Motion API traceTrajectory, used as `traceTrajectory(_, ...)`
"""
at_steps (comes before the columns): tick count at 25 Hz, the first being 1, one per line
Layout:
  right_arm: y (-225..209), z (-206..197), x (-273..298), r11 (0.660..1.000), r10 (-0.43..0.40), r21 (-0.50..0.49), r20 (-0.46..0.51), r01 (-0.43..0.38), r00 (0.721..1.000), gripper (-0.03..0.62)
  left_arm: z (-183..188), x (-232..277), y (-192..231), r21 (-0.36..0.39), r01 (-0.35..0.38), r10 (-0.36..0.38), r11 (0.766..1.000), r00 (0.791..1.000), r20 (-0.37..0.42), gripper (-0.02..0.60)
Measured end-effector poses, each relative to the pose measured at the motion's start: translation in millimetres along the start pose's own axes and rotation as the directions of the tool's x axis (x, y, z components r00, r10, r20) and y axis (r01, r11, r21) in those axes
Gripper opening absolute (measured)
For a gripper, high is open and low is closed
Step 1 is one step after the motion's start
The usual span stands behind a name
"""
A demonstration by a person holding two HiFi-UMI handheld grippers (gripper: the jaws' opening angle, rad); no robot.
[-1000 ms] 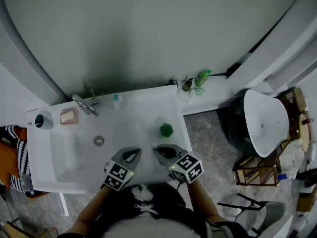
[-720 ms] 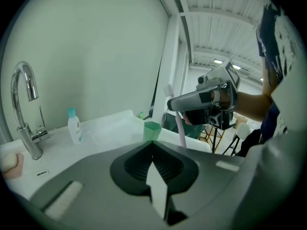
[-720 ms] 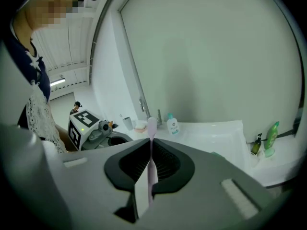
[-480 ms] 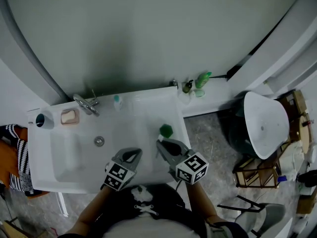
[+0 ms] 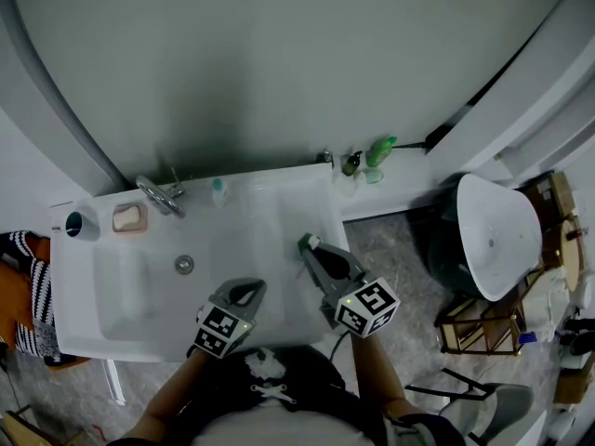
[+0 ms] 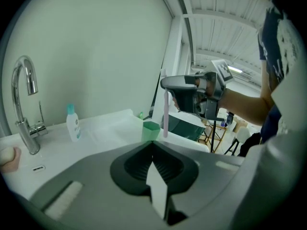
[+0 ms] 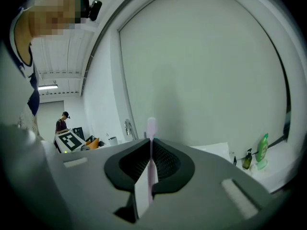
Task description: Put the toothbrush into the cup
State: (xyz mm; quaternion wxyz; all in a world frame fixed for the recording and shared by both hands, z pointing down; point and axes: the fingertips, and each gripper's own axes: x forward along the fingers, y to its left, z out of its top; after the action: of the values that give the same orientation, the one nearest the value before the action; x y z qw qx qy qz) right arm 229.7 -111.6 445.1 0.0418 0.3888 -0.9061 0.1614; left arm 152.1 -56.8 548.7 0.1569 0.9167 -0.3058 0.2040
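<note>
Head view, near side first: what is at the front edge of the washbasin [image 5: 121, 291]?

That's the left gripper [image 5: 247, 287], over the front edge, its jaws closed together with nothing between them.

And the other one?

The right gripper [image 5: 310, 246] is a little farther in, toward the right edge, with its jaws clamped on a pink toothbrush [image 7: 151, 150]. The brush stands upright between them, one end above the jaws and the other hanging below.

Where's the cup?

The green cup [image 6: 150, 131] stands by the right edge, mostly hidden under that gripper from above. In the left gripper view the brush's lower end shows just right of the cup's mouth, outside it. Whether it hangs nearer or farther than the cup, I can't tell.

Beyond that?

There's the drain [image 5: 185, 265] mid-bowl. Along the back edge are a small bottle with a teal cap [image 6: 72, 123], the chrome faucet [image 6: 24, 104] and a bar of soap [image 5: 129, 217] near the back left corner
</note>
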Motion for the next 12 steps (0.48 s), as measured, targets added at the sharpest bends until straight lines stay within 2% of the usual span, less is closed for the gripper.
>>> traceTrajectory(9, -24, 16, 6, 0.998, -0.044, -0.032, 0.036, 0.045, 0.998, 0.017, 11, 6, -2, -0.011, 0.003, -0.002, 1.0, 0.999, 0.035, 0.0)
traceTrajectory(12, -32, 17, 8, 0.997, -0.062, -0.045, 0.046, 0.064, 0.997, 0.017, 22, 9, -2, 0.013, -0.005, 0.004, 1.0, 0.998, 0.059, 0.0)
